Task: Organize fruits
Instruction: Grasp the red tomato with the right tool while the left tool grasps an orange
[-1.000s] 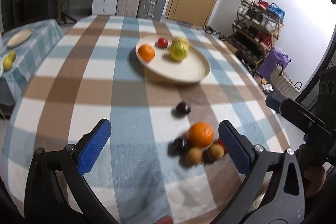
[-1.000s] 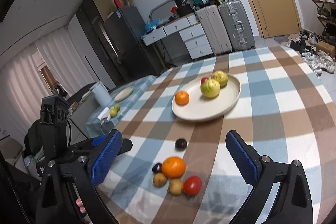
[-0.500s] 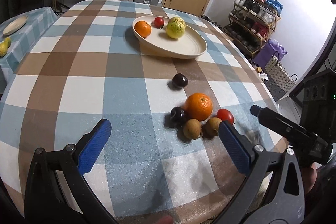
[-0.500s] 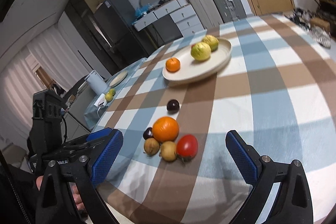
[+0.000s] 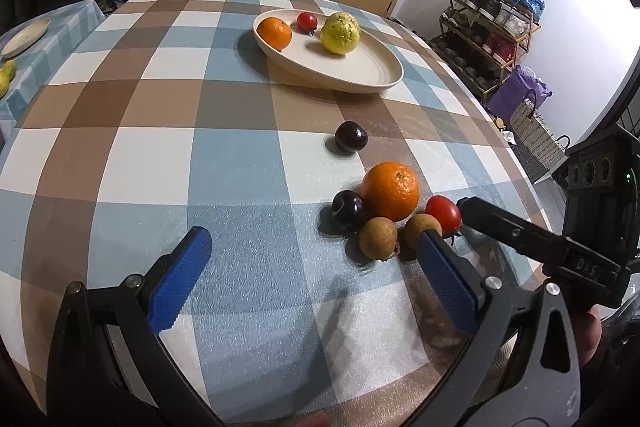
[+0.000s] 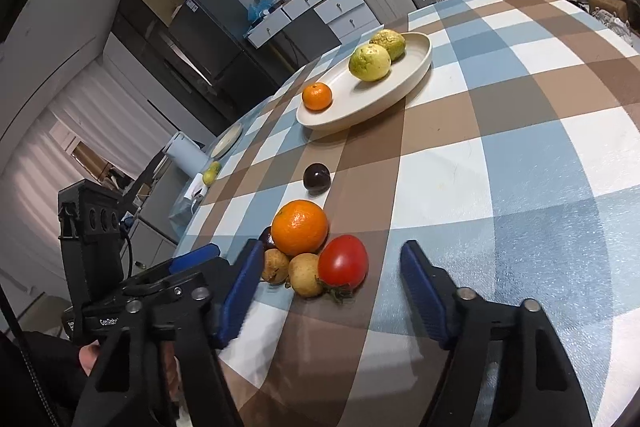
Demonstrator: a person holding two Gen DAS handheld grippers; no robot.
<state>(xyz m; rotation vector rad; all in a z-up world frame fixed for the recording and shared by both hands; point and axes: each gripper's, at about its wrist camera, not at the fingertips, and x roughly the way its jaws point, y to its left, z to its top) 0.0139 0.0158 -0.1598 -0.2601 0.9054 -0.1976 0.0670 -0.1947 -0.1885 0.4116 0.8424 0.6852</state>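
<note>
**Right gripper came down on the fruit cluster, fingers narrowing around the tomato**

From a wide spread a second earlier, the right gripper (image 6: 328,269) dropped low over the table (image 6: 520,163), its fingers closing but not yet touching the tomato (image 6: 343,260) between them, so a pick looked imminent. The tomato lay at five o'clock of the orange (image 6: 300,227), stem end toward the camera, nearly round. The left gripper (image 5: 312,251) stood open and empty; the plate (image 6: 400,95) waited at twelve o'clock.

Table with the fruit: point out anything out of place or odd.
Six fruits lie loose on the checked tablecloth instead of on the plate: a big orange, a tomato, two brown fruits and a dark plum bunched together, another plum apart. Nothing looks spilled or damaged.
</note>
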